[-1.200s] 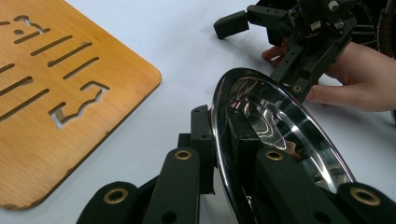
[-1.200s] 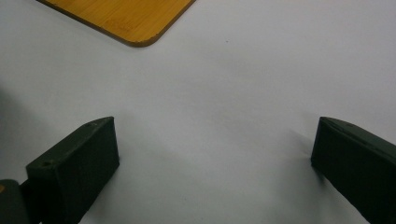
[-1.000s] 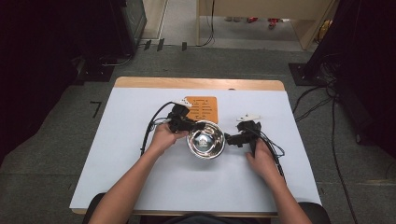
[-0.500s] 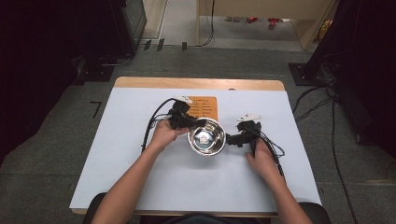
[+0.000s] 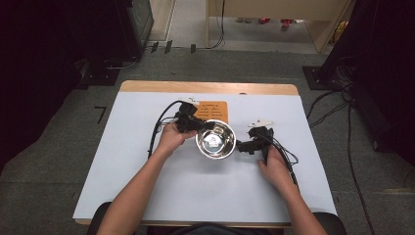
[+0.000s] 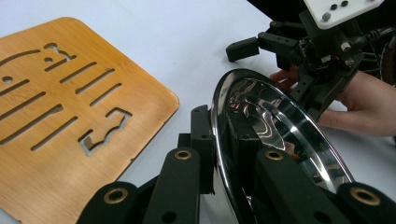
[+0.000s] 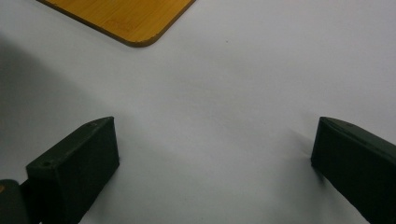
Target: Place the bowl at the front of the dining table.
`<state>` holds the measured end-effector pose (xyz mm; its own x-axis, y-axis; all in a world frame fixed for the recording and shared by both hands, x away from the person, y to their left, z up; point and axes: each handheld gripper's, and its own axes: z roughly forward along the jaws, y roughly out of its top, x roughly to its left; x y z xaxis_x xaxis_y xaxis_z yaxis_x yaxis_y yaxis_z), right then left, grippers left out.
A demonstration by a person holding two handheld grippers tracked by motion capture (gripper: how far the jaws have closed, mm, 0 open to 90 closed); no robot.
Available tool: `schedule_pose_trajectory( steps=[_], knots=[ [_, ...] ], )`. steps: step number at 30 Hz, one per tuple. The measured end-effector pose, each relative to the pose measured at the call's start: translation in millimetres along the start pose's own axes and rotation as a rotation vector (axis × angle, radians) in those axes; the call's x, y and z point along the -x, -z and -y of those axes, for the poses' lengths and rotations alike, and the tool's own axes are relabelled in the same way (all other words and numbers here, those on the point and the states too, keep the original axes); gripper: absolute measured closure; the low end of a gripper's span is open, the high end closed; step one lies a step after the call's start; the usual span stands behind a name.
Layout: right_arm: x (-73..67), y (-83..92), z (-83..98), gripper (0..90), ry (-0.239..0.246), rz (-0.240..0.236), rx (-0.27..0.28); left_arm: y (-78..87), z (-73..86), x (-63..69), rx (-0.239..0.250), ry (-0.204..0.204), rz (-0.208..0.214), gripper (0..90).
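The steel bowl (image 5: 216, 139) sits near the middle of the white tabletop (image 5: 122, 161), its polished inside facing up. In the left gripper view the bowl (image 6: 275, 126) appears tilted, with its rim running between that gripper's two black jaws, one jaw outside the wall and one inside. The left gripper (image 5: 203, 126) is thus clamped on the bowl's rim at the side nearer the far edge of the tabletop, with the left hand (image 5: 171, 138) behind it.

The right gripper (image 5: 243, 146) lies just beside the bowl's opposite side, held by the right hand (image 5: 274, 166). In the right gripper view its jaws stand wide apart over bare tabletop (image 7: 210, 93), with nothing between them; whether they touch the bowl cannot be told.

An orange wooden board (image 5: 214, 111) with cut-out slots lies flat just beyond the bowl, toward the far edge; the bowl's rim overlaps its near edge in the high view. The board (image 6: 56, 116) lies directly beside the left gripper's jaws, and a corner of it (image 7: 130, 18) shows ahead of the right gripper. Black cables (image 5: 156, 132) trail from the left gripper across the tabletop.

Compared with one second ago, the bowl has shifted slightly toward the board, along with the left gripper. The right gripper remains where it was.
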<state>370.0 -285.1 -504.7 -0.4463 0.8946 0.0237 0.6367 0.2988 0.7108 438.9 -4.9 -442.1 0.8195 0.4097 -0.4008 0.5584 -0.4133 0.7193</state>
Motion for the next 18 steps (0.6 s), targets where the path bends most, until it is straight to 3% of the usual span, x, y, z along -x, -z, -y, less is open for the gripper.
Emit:
schedule_pose_trajectory(
  steps=[18],
  knots=[
    [0.0,0.0,0.0,0.4,0.000,0.000,-0.001,2.7,-4.3,-11.4,0.014,0.018,-0.013,84.4]
  ],
)
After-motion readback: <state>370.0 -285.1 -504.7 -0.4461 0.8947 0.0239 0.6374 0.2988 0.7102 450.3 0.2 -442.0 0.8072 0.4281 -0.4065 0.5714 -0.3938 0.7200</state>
